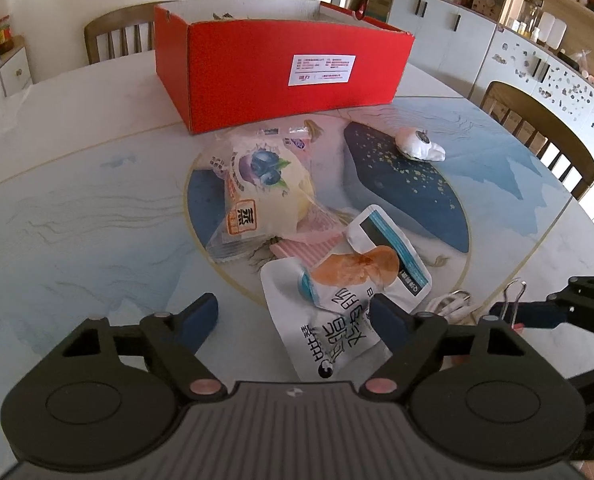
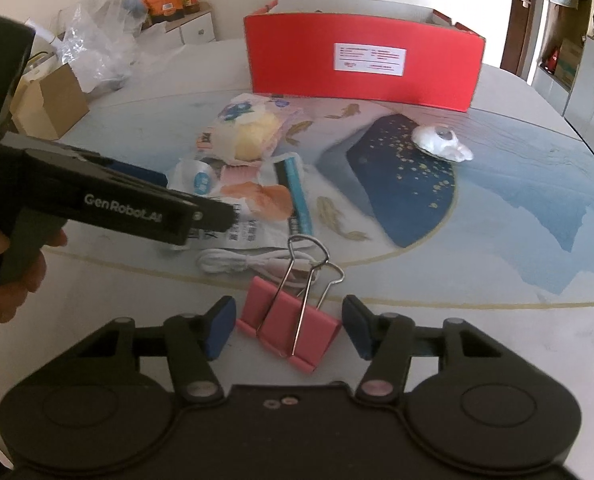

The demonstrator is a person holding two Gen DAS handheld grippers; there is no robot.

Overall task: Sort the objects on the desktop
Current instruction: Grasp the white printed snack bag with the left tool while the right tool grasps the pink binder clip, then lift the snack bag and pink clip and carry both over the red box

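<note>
Pink binder clip (image 2: 289,330) shows whole only from the right wrist, lying between the right gripper's (image 2: 289,328) spread, untouching fingers.

Red cardboard box (image 1: 281,76) w/ white label. Pink metal binder clip (image 2: 289,326), silver wire handles. Round marble-look bench (image 1: 77,216): pale grey-blue, gold ring, navy patch w/ gold flecks, orange fish. White snack pouch (image 1: 337,320), black lettering, orange pic. Yellow bun pack (image 1: 257,188), blueberry print. Claw pads (image 2: 221,326) blue, bodies black.
</note>
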